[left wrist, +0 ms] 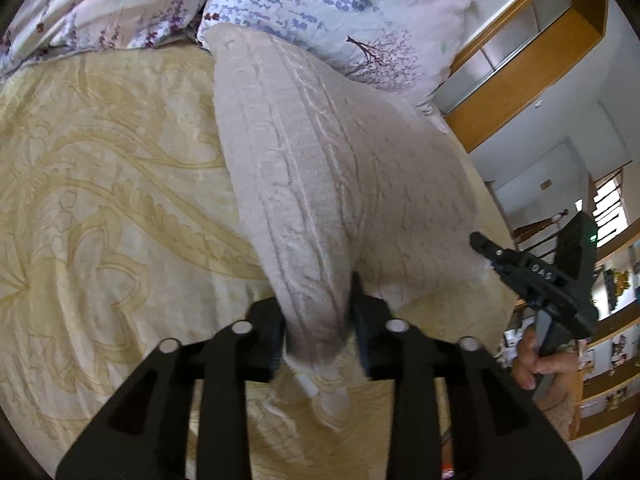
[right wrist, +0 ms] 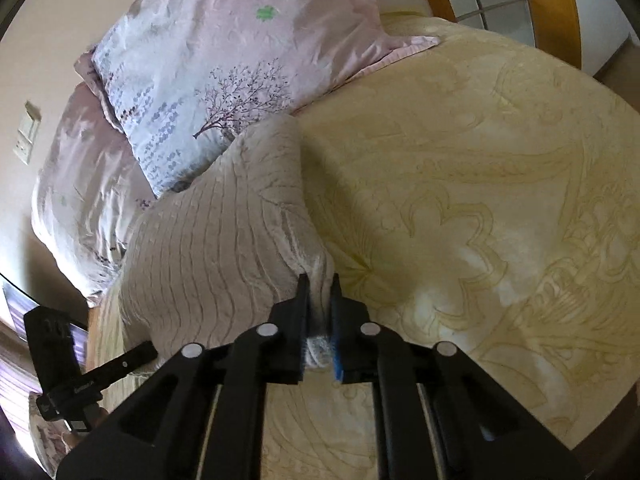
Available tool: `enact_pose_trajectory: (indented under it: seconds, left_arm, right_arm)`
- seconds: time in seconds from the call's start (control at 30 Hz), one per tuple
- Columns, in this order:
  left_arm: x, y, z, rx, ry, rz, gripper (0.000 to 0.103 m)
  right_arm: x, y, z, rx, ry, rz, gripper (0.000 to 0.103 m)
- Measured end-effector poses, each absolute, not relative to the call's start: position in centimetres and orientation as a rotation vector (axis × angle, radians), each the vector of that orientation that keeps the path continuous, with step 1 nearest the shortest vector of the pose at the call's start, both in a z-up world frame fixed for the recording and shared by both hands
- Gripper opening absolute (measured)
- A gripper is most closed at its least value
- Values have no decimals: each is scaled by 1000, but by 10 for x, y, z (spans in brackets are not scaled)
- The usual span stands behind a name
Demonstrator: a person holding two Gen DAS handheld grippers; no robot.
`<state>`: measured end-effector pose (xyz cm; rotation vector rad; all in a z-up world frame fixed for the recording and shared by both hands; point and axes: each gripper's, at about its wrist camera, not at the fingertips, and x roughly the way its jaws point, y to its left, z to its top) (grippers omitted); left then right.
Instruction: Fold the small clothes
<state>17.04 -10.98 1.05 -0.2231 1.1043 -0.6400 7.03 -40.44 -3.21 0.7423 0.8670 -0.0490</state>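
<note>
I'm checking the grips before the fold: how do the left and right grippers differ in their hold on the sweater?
The left gripper spans a thick bunched roll of the knit sweater; the right gripper pinches a thin edge. Left jaws stand wider; right jaws are nearly closed. Both hold the sweater's near end, above the yellow bedspread.

Sweater [left wrist: 320, 184]: cream cable-knit, thick, fuzzy. Lies lengthwise on yellow patterned bed cover [left wrist: 100, 200], far end touching floral pillow [left wrist: 360, 20]. Near end lifted off cover, bunched into two folds: one between left tongs [left wrist: 318, 332], other pinched in right tongs [right wrist: 320, 320]. Middle sags, slack, creased.
</note>
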Motion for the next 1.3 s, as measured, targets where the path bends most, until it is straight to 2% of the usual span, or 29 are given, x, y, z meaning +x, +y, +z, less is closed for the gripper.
enact_pose_trajectory:
  seconds: [0.1, 0.13, 0.2, 0.4, 0.67, 0.73, 0.93, 1.2, 1.27, 1.3]
  left_arm:
    - [169, -108, 13, -216, 1094, -611, 55]
    - [170, -107, 14, -220, 1093, -601, 57]
    - [172, -106, 16, -215, 1092, -578, 65]
    - [173, -106, 21, -187, 1077, -536, 73]
    - [176, -116, 19, -161, 1089, -541, 74]
    - [178, -118, 18, -166, 1096, -546, 75]
    - [191, -116, 17, -244, 1134, -588, 78]
    - [223, -96, 20, -444, 1198, -655, 82]
    - [234, -93, 17, -486, 1214, -657, 83]
    - [237, -92, 16, -497, 1217, -655, 83]
  right_arm:
    - [70, -401, -17, 702, 844, -76, 22]
    - [69, -400, -7, 672, 808, -106, 27]
    - [71, -395, 7, 628, 750, -114, 28]
    - [96, -372, 16, 561, 762, -27, 28]
    - [119, -367, 8, 562, 804, -15, 28]
    - [122, -369, 2, 572, 832, -15, 32]
    - [127, -375, -17, 618, 874, -12, 33]
    - [121, -415, -18, 895, 870, 28, 33]
    - [120, -428, -11, 933, 841, 27, 50]
    - [122, -432, -10, 932, 843, 8, 68]
